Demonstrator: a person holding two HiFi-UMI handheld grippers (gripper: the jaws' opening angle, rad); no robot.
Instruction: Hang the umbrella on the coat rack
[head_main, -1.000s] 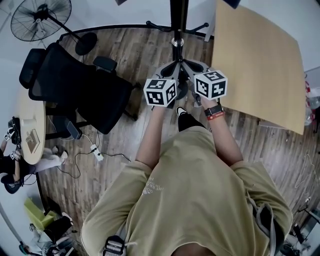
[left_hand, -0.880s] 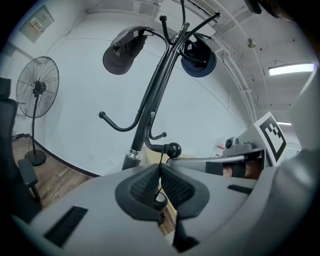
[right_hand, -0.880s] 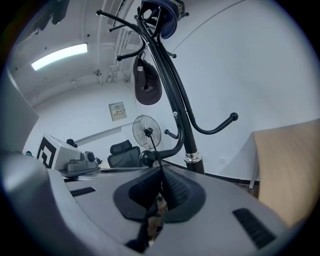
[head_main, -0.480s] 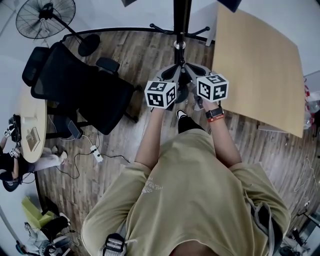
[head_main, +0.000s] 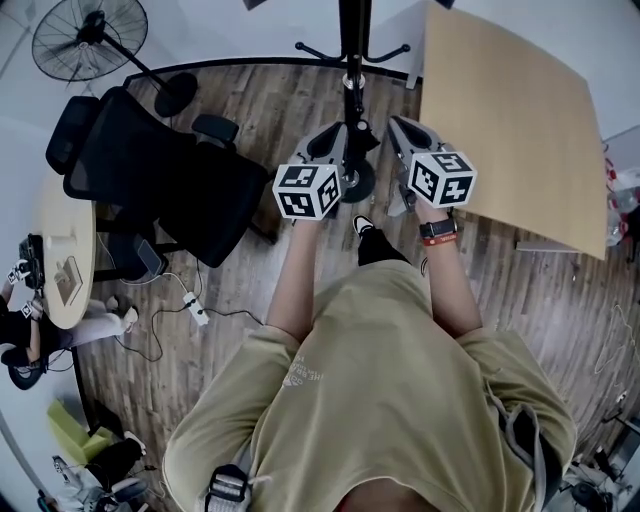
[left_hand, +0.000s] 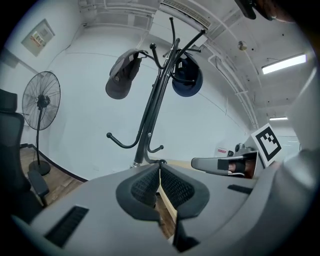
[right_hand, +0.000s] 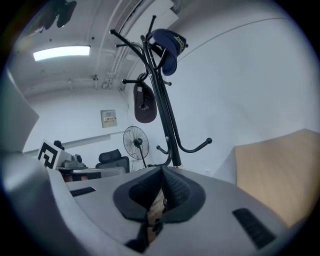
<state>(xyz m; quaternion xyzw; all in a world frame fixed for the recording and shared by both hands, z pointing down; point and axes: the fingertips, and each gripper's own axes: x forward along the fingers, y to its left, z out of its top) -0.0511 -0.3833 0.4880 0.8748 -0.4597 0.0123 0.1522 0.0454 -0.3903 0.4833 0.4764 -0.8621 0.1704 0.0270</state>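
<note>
The black coat rack (head_main: 352, 60) stands straight ahead of me, its round base (head_main: 358, 182) on the wood floor between my two grippers. In the left gripper view the coat rack (left_hand: 154, 105) carries a grey cap (left_hand: 123, 75) and a dark blue cap (left_hand: 187, 80); its lower hooks are bare. The right gripper view shows the coat rack (right_hand: 162, 110) with the same two caps. My left gripper (head_main: 335, 140) (left_hand: 160, 168) is shut with nothing in it. My right gripper (head_main: 400, 128) (right_hand: 162, 173) is also shut and holds nothing. No umbrella shows in any view.
A black office chair (head_main: 150, 180) stands to the left, with a floor fan (head_main: 85, 35) behind it. A light wooden table (head_main: 510, 110) fills the right. A small round table (head_main: 60, 250) sits at the far left, and a power strip with cables (head_main: 195, 305) lies on the floor.
Both grippers have drawn apart, the left a little leftward and the right rightward, so the rack's base now shows between them. Both stay shut.
</note>
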